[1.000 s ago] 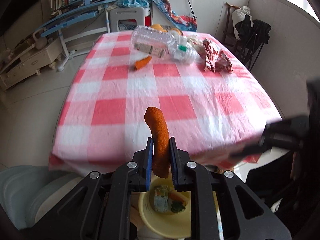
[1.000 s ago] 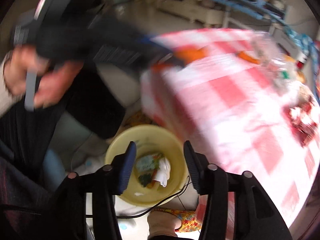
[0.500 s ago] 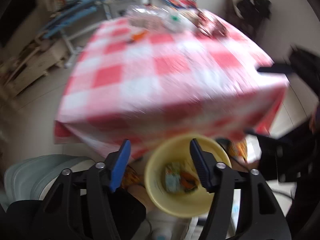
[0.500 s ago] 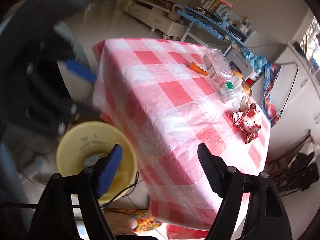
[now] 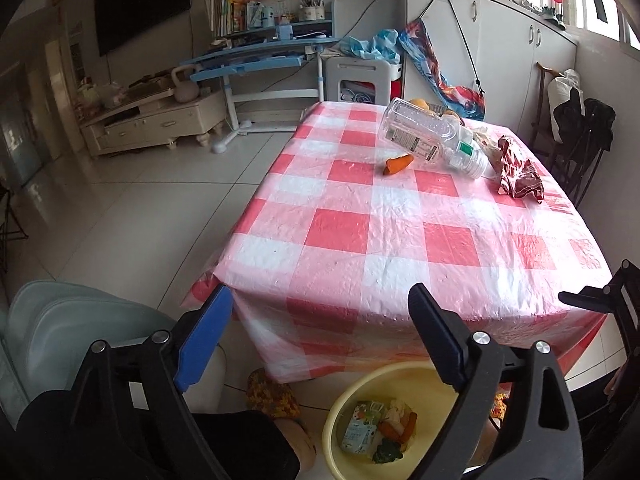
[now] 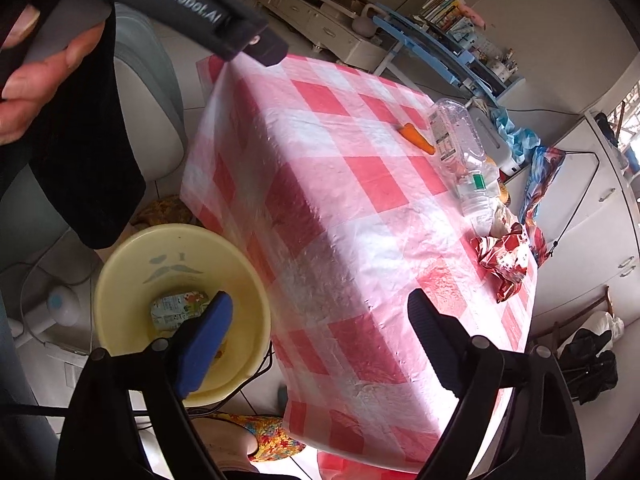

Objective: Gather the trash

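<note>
A yellow bucket (image 5: 344, 408) (image 6: 120, 256) stands on the floor below the table's near edge, with a carton and scraps in it. My left gripper (image 5: 320, 300) is open and empty above the bucket's side. My right gripper (image 6: 320, 308) is open and empty over the table's corner. On the red-checked tablecloth (image 5: 396, 220) (image 6: 360, 184) lie an orange piece (image 5: 396, 164) (image 6: 416, 138), a clear plastic bottle (image 5: 428, 136) (image 6: 456, 144) and a crumpled red wrapper (image 5: 518, 172) (image 6: 504, 260) at the far side.
A grey-green chair (image 5: 60, 320) stands left of the bucket. A blue desk (image 5: 256, 56) and a white stool (image 5: 360, 76) stand beyond the table. White cabinets (image 5: 500, 40) line the right wall. A foot in a patterned slipper (image 6: 256, 436) is by the bucket.
The left gripper opened and the orange piece it held is gone from its jaws; orange scraps lie in the bucket. Both grippers lifted and turned toward the table.
</note>
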Tool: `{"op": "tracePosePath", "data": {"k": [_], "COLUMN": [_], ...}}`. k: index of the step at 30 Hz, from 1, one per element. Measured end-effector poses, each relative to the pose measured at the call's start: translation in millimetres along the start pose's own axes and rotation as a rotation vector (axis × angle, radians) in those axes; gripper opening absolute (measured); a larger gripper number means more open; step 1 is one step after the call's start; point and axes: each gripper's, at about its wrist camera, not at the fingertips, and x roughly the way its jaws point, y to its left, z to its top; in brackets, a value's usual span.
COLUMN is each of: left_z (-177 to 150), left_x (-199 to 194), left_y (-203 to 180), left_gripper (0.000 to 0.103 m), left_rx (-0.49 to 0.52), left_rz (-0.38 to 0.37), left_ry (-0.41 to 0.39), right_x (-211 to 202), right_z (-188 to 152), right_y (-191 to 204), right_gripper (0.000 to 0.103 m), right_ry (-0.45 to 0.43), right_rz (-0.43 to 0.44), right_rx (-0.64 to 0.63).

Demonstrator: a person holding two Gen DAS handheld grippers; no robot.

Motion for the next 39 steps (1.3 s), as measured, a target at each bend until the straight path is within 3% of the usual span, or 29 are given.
{"op": "tracePosePath", "data": {"k": [39], "left_z": [-1.6], "left_x": [3.0], "left_y": [-1.9], "left_gripper": [0.089], "left_rx": [-0.001], "left_rz": [0.004], "left_ry": [-0.004], "right_x": [-2.5], "right_z": [4.0], "right_y": [0.7], "right_gripper": [0.090], "right_ry": [-0.021], "right_rz": [-0.008], "right_rx": [-0.006]}}
